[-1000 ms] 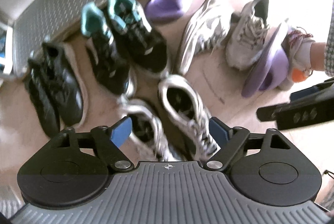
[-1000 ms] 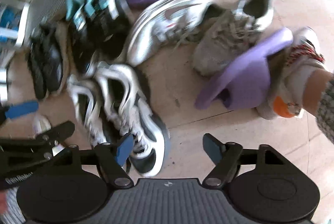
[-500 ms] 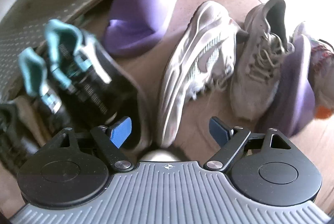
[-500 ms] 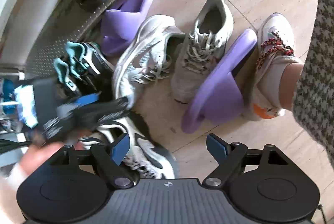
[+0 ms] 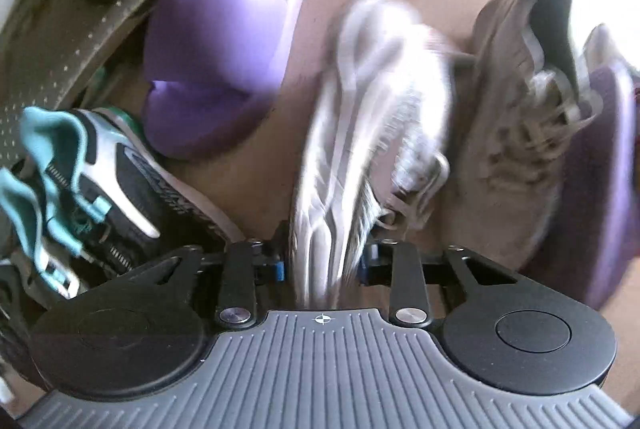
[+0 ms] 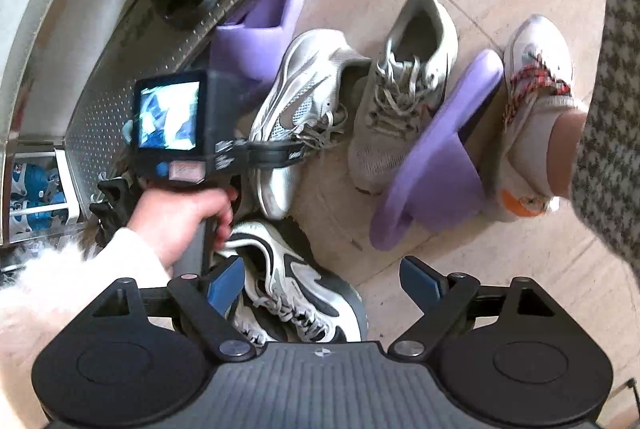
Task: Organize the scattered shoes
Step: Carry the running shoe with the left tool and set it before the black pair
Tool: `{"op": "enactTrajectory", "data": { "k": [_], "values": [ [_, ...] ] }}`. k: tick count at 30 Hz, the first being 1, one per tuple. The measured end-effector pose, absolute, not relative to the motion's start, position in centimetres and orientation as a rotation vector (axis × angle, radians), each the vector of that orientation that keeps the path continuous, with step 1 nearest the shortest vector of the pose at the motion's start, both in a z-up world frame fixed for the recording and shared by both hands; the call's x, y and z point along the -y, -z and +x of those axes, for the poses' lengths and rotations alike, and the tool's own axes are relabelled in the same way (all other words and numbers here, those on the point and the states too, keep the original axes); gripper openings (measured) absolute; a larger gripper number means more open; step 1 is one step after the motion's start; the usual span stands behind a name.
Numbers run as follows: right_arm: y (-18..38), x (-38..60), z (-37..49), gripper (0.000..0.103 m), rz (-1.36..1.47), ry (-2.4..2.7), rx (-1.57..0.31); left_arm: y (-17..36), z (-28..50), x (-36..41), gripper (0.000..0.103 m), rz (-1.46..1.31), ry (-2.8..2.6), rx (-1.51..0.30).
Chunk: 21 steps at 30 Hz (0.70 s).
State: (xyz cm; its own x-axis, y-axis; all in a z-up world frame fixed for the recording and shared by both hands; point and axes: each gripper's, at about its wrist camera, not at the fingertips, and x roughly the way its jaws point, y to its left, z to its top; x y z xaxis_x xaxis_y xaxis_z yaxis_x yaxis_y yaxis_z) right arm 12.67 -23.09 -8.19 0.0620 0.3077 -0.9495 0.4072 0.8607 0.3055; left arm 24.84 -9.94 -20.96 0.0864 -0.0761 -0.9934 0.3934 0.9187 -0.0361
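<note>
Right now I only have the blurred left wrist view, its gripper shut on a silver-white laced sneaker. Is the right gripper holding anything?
Observer: No, the right gripper is open and empty.
Operator: What lies by it?
Observer: A black-and-white laced sneaker on the floor, between its fingers in the picture.
Operator: Where does the left gripper bite?
Observer: The left gripper clamps across the forefoot of the silver-white sneaker.

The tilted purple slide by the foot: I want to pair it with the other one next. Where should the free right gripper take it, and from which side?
Probably the purple slide's raised outer edge near the strap, coming from above. It is propped on edge against the grey sneaker, so that thin edge should fit the open right gripper.
</note>
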Motion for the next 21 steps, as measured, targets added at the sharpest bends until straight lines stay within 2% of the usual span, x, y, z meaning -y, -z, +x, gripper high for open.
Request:
{"op": "enactTrajectory", "data": {
  "k": [3,8,12,17,21],
  "values": [
    [7.9,23.2,12.6,0.086,0.600,0.097,-1.518,18.8,24.8,8.0,0.029,0.156,0.331,-1.436],
    [7.1,22.6,12.5,0.086,0.607,0.108,-1.484,10.9,21.4,-0.8,0.029,-0.161,0.217,-1.369],
    [6.6,20.2,12.6,0.086,0.609,0.016,-1.488,6.0,15.5,-7.5,0.030,-0.252,0.065,-1.335],
    [6.7,17.6,12.1,0.087,0.643,-0.076,-1.534,3.7,7.8,-15.1,0.030,-0.386,-0.141,-1.301],
    [7.8,16.0,11.7,0.087,0.552,-0.083,-1.559,6.1,4.1,-18.9,0.030,-0.500,-0.198,-1.331]
  ]
}}
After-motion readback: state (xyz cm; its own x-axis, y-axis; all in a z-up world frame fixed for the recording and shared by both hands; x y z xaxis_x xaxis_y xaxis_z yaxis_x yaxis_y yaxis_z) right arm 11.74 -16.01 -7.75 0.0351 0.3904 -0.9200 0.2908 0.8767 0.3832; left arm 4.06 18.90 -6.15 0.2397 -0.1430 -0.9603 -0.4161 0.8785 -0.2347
